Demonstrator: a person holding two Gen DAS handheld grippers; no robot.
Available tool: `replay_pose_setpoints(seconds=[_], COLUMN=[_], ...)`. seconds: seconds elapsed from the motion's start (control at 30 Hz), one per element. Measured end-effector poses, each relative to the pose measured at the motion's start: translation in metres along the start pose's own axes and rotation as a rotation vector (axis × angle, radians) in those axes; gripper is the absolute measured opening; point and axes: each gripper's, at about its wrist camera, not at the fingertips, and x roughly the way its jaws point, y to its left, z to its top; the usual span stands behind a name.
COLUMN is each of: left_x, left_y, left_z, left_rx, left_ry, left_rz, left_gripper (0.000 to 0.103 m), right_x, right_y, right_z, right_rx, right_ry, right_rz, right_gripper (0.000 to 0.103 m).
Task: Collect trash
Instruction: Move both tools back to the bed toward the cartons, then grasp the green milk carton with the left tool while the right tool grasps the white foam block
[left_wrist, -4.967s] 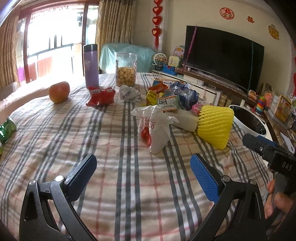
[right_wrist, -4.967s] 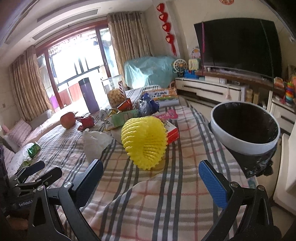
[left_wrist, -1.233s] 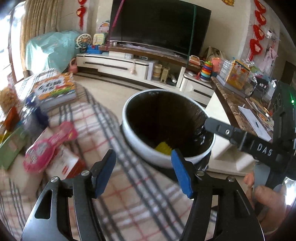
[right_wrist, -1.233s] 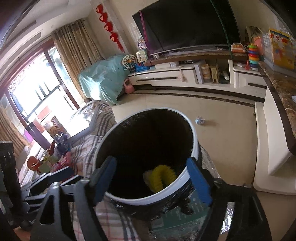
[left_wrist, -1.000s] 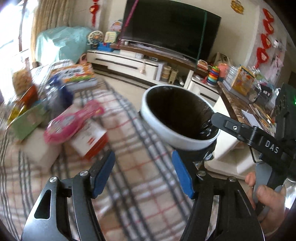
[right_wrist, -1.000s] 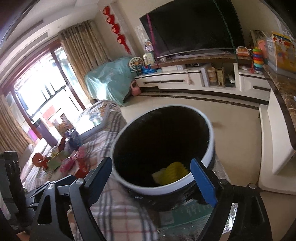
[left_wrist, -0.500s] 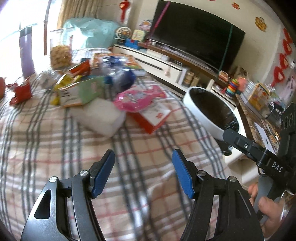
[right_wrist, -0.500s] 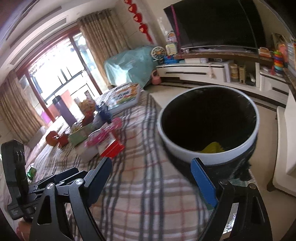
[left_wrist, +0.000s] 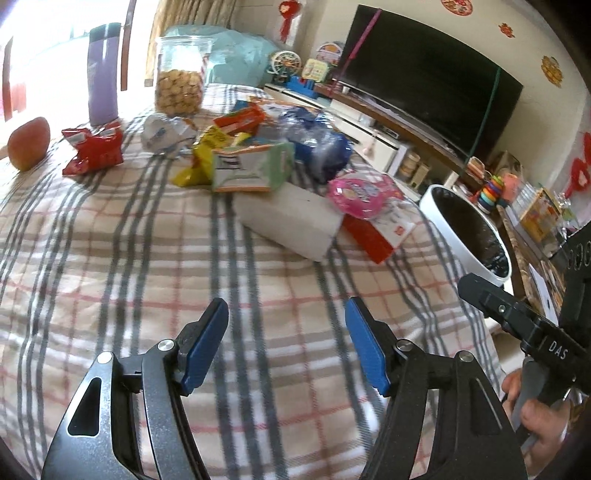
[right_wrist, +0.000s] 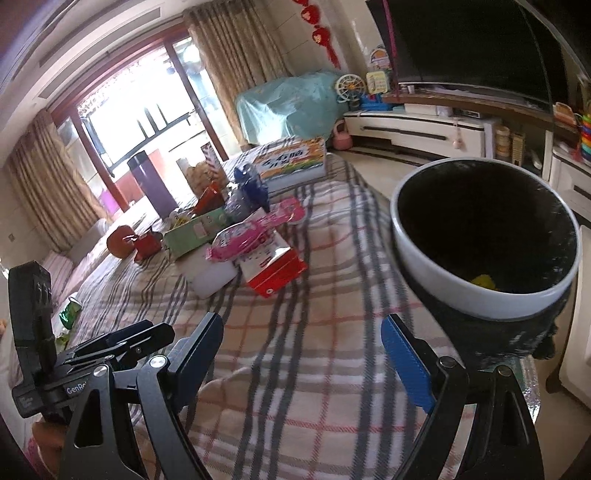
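Observation:
A pile of trash lies on the plaid tablecloth (left_wrist: 147, 258): a white foam block (left_wrist: 288, 225), a red and white packet (left_wrist: 380, 236), a pink wrapper (left_wrist: 362, 192), a green box (left_wrist: 255, 168), a blue bag (left_wrist: 325, 151), a red wrapper (left_wrist: 94, 151). The white-rimmed bin (right_wrist: 484, 240) stands at the table's right edge with a yellow piece (right_wrist: 482, 281) inside; it also shows in the left wrist view (left_wrist: 469, 236). My left gripper (left_wrist: 288, 347) is open and empty above the cloth, short of the pile. My right gripper (right_wrist: 301, 365) is open and empty beside the bin.
An apple (left_wrist: 28, 142), a purple bottle (left_wrist: 103, 90) and a jar of biscuits (left_wrist: 179, 86) stand at the far side. A colourful box (right_wrist: 291, 158) lies at the far end. A television (left_wrist: 424, 77) and low cabinet are beyond the table.
Both grippers have swung away from the bin back over the table toward the pile. The yellow foam net and the white bag from five seconds ago are off the table; yellow shows in the bin.

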Motion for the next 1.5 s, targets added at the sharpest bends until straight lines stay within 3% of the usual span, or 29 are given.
replay_pose_setpoints(seconds=[0.2,0.43,0.67,0.9,0.93,0.97,1.03,1.23,1.4,1.5], left_x=[0.007,0.015,0.028,0.041,0.043,0.045,0.047,0.021,-0.009,-0.023], left_y=[0.009,0.015,0.033,0.03,0.03,0.028,0.028,0.029,0.036,0.039], left_z=[0.007,0.024,0.06,0.078,0.079,0.079,0.078,0.06,0.039,0.022], left_rx=[-0.014,0.001,-0.053,-0.026,-0.019,-0.01,-0.004,0.006,-0.004,-0.003], left_ry=[0.01,-0.001,-0.032,-0.067,-0.066,-0.059,-0.051,-0.097,-0.118,-0.114], left_rz=[0.01,0.03,0.023,0.032,0.036,0.03,0.024,0.023,0.007,-0.003], left_gripper=[0.068,0.077,0.077,0.077,0.067,0.049,0.05,0.05,0.05,0.05], right_x=[0.014,0.035,0.059,0.078,0.081,0.082,0.083,0.064,0.044,0.036], right_y=[0.009,0.015,0.02,0.028,0.028,0.029,0.03,0.027,0.025,0.031], right_z=[0.004,0.016,0.028,0.035,0.034,0.034,0.033,0.025,0.011,0.0], right_rx=[-0.038,-0.11,-0.153,-0.186,-0.19,-0.195,-0.204,-0.158,-0.083,-0.096], right_ry=[0.023,0.049,0.087,0.123,0.13,0.136,0.142,0.122,0.134,0.142], right_rz=[0.01,0.019,0.028,0.017,0.01,0.003,-0.012,0.035,0.13,0.122], right_gripper=[0.089,0.089,0.089,0.088,0.086,0.083,0.059,0.058,0.058,0.059])
